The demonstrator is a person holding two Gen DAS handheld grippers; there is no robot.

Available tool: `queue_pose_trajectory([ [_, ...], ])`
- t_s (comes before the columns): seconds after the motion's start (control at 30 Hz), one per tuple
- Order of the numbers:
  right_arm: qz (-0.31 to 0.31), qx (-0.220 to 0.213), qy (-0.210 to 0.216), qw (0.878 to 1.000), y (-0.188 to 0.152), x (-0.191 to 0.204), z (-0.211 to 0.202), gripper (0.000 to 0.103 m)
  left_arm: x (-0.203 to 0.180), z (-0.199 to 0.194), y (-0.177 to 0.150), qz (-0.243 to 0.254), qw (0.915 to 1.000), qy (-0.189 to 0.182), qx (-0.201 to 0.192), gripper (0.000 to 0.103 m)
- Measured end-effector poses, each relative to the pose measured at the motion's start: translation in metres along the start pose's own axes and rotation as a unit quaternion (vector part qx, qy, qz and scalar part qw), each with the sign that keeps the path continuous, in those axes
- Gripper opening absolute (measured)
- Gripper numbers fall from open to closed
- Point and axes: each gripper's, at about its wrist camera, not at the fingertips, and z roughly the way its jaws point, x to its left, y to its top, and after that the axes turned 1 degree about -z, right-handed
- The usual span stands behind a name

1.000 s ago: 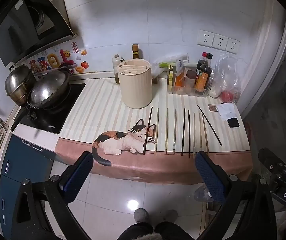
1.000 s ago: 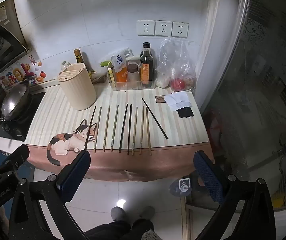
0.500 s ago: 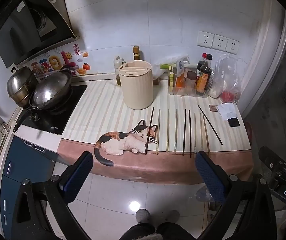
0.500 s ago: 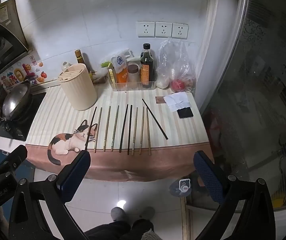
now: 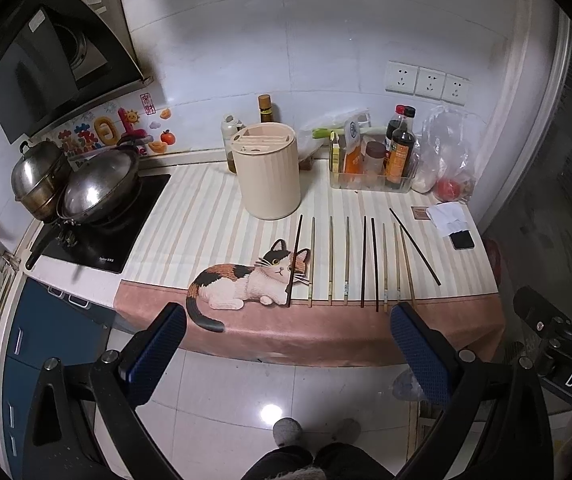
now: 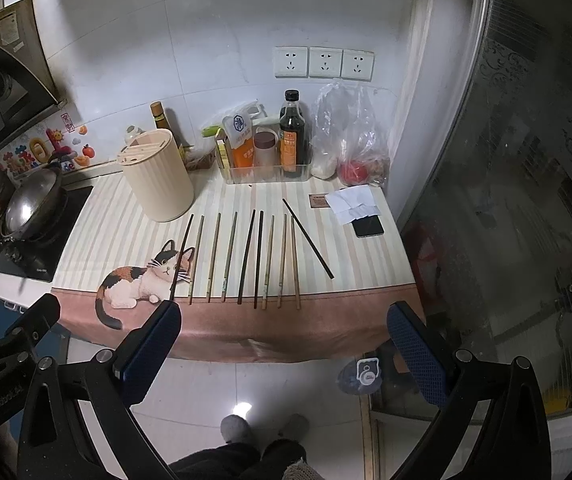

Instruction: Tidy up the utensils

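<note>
Several chopsticks (image 5: pixel 346 260) (image 6: pixel 256 258), dark and pale, lie side by side on the striped counter mat (image 5: pixel 214 216) (image 6: pixel 126 224); one dark chopstick (image 5: pixel 414 246) (image 6: pixel 307 238) lies slanted at the right. A cream slotted utensil holder (image 5: pixel 266 176) (image 6: pixel 158 176) stands upright behind them to the left. My left gripper (image 5: pixel 287 344) is open and empty, held back above the floor in front of the counter. My right gripper (image 6: pixel 284 340) is likewise open and empty, off the counter's front edge.
A stove with a wok (image 5: pixel 100 188) and pot (image 5: pixel 38 178) sits at the left. A clear tray of sauce bottles (image 5: pixel 369 168) (image 6: pixel 270 160), a plastic bag with a tomato (image 6: pixel 351 152), paper and a phone (image 6: pixel 369 225) are at the back right. A glass door (image 6: pixel 505 200) stands to the right.
Both grippers have crept slightly toward the counter, and the counter sits a little higher in the left view. Nothing on the counter has moved.
</note>
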Motion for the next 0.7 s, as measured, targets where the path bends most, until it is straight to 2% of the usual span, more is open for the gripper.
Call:
queue_pose_trajectory([
  [0.7,0.001,-0.006,-0.004,1.0,-0.0036,-0.0065,-0.0033,0.103,-0.0043,-0.005,-0.0065,-0.001,1.0,-0.006,-0.002,0.103],
])
